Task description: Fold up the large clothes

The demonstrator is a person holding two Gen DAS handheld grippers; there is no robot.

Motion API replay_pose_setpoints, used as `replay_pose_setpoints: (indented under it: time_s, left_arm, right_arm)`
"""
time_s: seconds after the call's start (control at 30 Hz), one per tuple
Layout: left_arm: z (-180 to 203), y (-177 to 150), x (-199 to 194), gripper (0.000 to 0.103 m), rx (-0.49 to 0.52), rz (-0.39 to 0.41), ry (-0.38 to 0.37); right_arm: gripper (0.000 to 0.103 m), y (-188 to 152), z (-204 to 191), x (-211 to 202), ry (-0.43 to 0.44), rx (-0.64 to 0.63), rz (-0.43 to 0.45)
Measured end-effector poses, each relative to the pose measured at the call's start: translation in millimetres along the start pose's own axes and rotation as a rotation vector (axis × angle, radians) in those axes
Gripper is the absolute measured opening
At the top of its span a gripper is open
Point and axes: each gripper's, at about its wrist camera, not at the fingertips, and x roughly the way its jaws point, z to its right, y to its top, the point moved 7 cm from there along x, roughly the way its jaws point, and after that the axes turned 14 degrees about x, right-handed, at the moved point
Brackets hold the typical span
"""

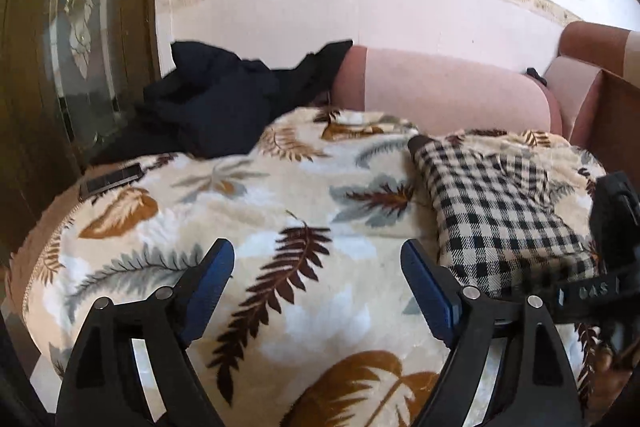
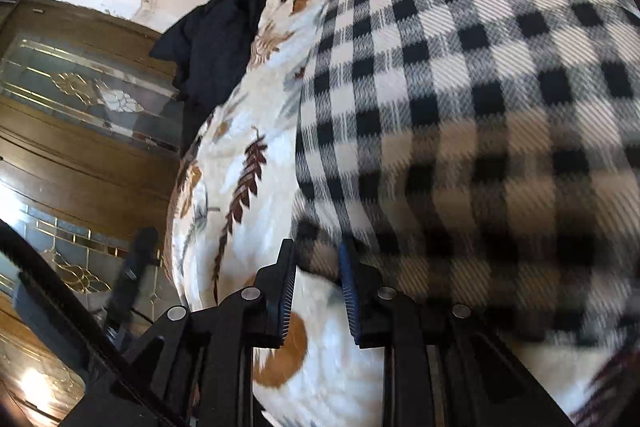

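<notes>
Checked cloth: lying on the leafy blanket, near its right edge, partly folded, a bit bunched at the far end.
Long side of cloth: running from the near right edge up toward the pink couch back.
Left gripper: jaws wide apart, holding nothing, hanging over the bare middle of blanket.
Cloth from left gripper: off to the right, near edge just beside the right blue pad, not between the pads.
Right gripper: jaws close together but with a small gap; near edge of checked cloth sitting right at the tips. Pinched or only touching: cannot tell, too blurry there.
Nearer gripper: the right one, already at the cloth edge; seen in the left view as a black shape at the right side.
Next move, a guess: left gripper sliding right to take the near edge too, then lifting along the long side.
Watch out: grabbing the fluffy blanket along with the cloth.
Other things: dark clothes piled at the far left corner; wooden door on the left.
</notes>
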Motion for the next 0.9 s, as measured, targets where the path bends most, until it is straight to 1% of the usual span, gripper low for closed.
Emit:
replay_pose_setpoints:
  time_s: [0.03,0.1,0.13,0.17,0.2,0.23,0.27,0.33,0.4,0.5,0.53,0.57,0.6,0.67,0.73,0.77,0.9]
  left_arm:
    - [0,1,-2,0.085,-0.001,0.005,-0.004]
    - [4,2,-5,0.085,0.004,0.003,-0.036]
    - [6,3,-6,0.085,0.006,0.003,-0.047]
    - [9,4,-7,0.085,0.01,0.003,-0.049]
    - [11,4,-9,0.085,0.017,0.004,-0.05]
    - [15,4,-9,0.085,0.029,0.001,-0.054]
    - [20,4,-8,0.085,0.045,-0.01,-0.068]
    - [28,0,-7,0.085,0.054,-0.028,-0.09]
    - [33,-4,-4,0.085,0.052,-0.046,-0.11]
    - [46,-14,6,0.085,0.051,-0.103,-0.163]
    - [49,-18,10,0.085,0.052,-0.122,-0.174]
    - [53,-22,13,0.085,0.054,-0.143,-0.184]
    - [58,-27,18,0.085,0.058,-0.169,-0.194]
    - [67,-36,24,0.085,0.064,-0.207,-0.212]
    - [72,-43,28,0.085,0.067,-0.232,-0.219]
    - [75,-48,31,0.085,0.07,-0.248,-0.223]
    - [83,-67,43,0.085,0.083,-0.316,-0.242]
  right_arm:
    - [0.025,-4,1,-10,-0.012,-0.006,0.008]
    - [0.025,-4,-3,-36,-0.02,-0.028,0.081]
    - [0.027,0,-2,-48,-0.043,-0.04,0.126]
    - [0.031,4,2,-60,-0.076,-0.045,0.172]
    - [0.033,8,7,-69,-0.103,-0.038,0.206]
    - [0.034,15,20,-79,-0.145,-0.008,0.244]
    - [0.035,21,38,-87,-0.207,0.041,0.268]
    - [0.035,27,66,-95,-0.308,0.125,0.287]
    - [0.035,22,78,-105,-0.311,0.164,0.305]
    - [0.035,9,73,-119,-0.36,0.121,0.368]
    - [0.039,5,70,-121,-0.381,0.096,0.396]
    - [0.045,1,67,-123,-0.412,0.067,0.429]
    - [0.048,-1,65,-124,-0.431,0.053,0.444]
    - [0.049,-5,61,-122,-0.47,0.01,0.469]
    - [0.049,-5,60,-118,-0.493,-0.015,0.476]
    - [0.049,-5,56,-112,-0.498,-0.017,0.479]
    - [0.049,-7,61,-113,-0.501,-0.012,0.478]
